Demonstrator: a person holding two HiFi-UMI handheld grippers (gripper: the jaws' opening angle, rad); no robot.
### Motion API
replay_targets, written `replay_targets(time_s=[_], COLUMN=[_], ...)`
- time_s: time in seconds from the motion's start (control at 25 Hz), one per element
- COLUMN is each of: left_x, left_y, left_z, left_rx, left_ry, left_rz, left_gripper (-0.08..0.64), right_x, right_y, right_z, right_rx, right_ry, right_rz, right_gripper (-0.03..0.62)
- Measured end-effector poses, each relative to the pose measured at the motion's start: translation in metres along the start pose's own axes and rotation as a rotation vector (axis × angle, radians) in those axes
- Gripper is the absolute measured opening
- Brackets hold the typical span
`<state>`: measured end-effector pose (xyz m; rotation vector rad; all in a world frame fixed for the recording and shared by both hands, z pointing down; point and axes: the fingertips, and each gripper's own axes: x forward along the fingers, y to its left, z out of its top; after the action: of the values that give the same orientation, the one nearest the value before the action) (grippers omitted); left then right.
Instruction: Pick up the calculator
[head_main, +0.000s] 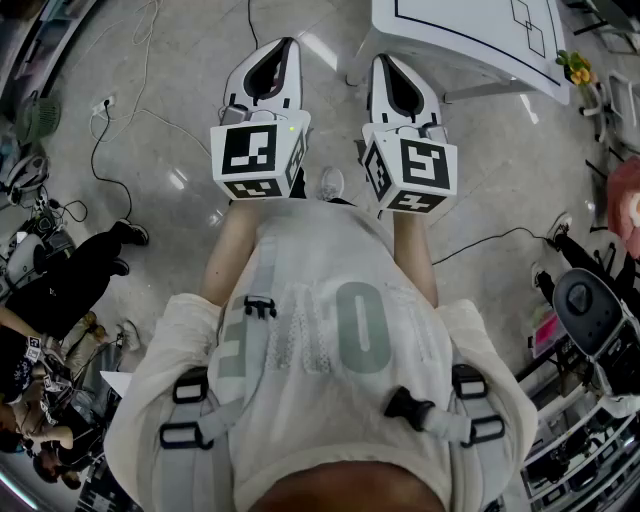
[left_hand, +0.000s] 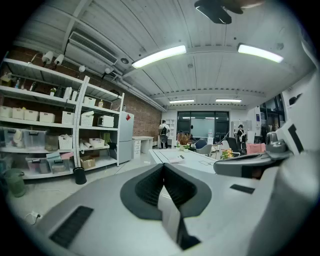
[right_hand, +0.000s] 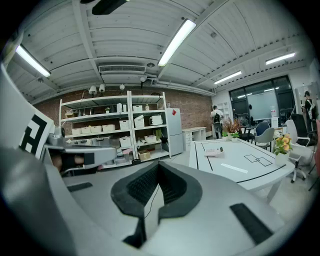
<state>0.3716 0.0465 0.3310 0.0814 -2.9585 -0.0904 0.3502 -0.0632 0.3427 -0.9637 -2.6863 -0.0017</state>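
Note:
The calculator (right_hand: 214, 152), a small pale slab, lies on a white table (right_hand: 260, 172) marked with black lines, far ahead of both grippers. It also shows as a small flat thing, the calculator (left_hand: 176, 160), on the same table (left_hand: 200, 165) in the left gripper view. In the head view it is not visible. My left gripper (head_main: 290, 42) and right gripper (head_main: 380, 58) are held side by side over the floor, short of the table (head_main: 470, 40). Both the left gripper (left_hand: 164, 165) and the right gripper (right_hand: 159, 164) are shut with nothing between the pads.
Shelving with white bins (right_hand: 110, 130) and a fridge (right_hand: 174, 131) line the brick wall to the left. Cables (head_main: 110, 130) trail over the floor. A flower pot (right_hand: 282, 145) and chairs stand by the table's right side. People sit at the left (head_main: 60, 280).

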Motion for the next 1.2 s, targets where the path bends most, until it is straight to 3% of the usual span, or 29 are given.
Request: replay_targets(time_s=[0.24,0.44,0.72,1.2], left_x=[0.0,-0.001,0.012,0.024], left_y=[0.01,0.025,0.046,0.126], left_z=[0.005,0.005,0.006,0.015], left_rx=[0.003,-0.002,-0.032,-0.084], left_ry=[-0.013,-0.019,-0.025,-0.074], left_rz=[0.006,0.035,0.046,0.057], left_gripper=[0.021,0.021,0.021,0.021], right_x=[0.007,0.013,0.035,0.097], right_y=[0.008,0.022,0.026,0.078], right_z=[0.002,0.006,0.009,0.018], right_rx=[0.0,0.075,0.073,0.06], right_ry=[-0.01,-0.064,-0.033,-0.019], right_rz=[0.004,0.078,0.057,0.081], right_gripper=[0.003,0.004,0.005,0.005])
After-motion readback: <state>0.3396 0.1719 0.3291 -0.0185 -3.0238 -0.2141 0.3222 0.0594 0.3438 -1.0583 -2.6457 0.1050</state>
